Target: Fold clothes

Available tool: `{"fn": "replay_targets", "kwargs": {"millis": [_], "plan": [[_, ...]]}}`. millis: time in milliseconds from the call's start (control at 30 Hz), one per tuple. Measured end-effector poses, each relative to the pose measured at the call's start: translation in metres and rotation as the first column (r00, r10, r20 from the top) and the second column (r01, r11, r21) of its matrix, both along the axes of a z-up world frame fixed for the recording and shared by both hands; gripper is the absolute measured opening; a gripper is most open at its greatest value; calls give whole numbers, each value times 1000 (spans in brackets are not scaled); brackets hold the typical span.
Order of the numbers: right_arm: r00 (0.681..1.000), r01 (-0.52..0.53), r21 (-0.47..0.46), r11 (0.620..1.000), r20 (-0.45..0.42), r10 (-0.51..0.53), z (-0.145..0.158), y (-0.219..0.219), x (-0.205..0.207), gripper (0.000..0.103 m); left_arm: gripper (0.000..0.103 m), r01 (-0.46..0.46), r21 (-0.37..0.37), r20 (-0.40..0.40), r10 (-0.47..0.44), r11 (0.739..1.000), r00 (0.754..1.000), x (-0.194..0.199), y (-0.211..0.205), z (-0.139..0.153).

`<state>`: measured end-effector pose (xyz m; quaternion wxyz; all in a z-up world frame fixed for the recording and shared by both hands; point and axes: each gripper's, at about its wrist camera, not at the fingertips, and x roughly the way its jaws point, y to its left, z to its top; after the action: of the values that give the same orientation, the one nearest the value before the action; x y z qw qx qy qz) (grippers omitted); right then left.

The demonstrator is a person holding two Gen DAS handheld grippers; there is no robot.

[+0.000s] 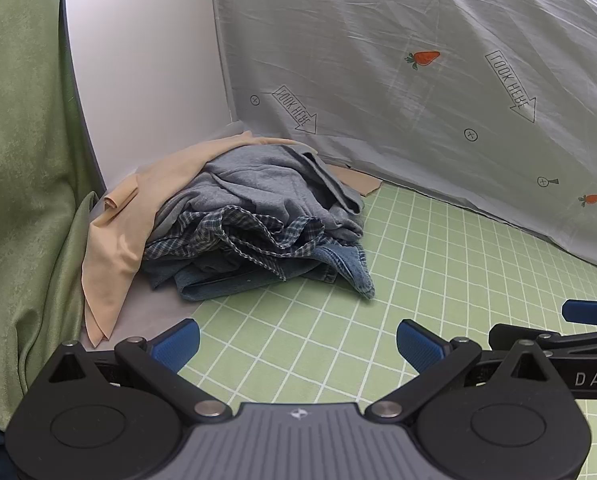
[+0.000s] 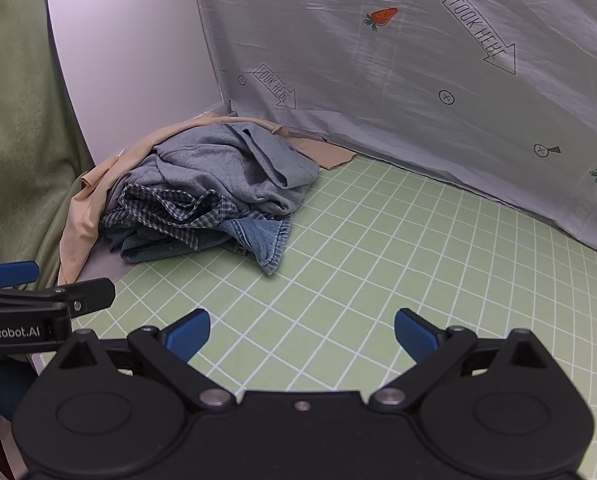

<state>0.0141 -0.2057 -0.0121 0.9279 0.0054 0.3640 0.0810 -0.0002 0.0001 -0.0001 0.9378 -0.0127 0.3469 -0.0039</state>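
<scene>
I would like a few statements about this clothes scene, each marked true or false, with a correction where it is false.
1. The left tool holds the grey knit garment. False: its blue fingers stand wide apart over the green grid-patterned mat, with nothing between them.
2. The checked blue shirt lies on top of the blue denim piece. True.
3. The pile of clothes is already folded flat. False: it is a crumpled heap.
4. A beige cloth lies under and beside the heap. True.
5. The right tool is shut. False: it is open and empty.
</scene>
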Motion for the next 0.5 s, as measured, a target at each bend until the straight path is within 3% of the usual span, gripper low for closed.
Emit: {"fn": "replay_targets", "kwargs": {"millis": [500], "plan": [[1000, 0, -3, 1000, 0, 0, -1, 0, 0, 100, 103, 0, -2, 0, 0, 1000, 1000, 0, 1, -1]]}}
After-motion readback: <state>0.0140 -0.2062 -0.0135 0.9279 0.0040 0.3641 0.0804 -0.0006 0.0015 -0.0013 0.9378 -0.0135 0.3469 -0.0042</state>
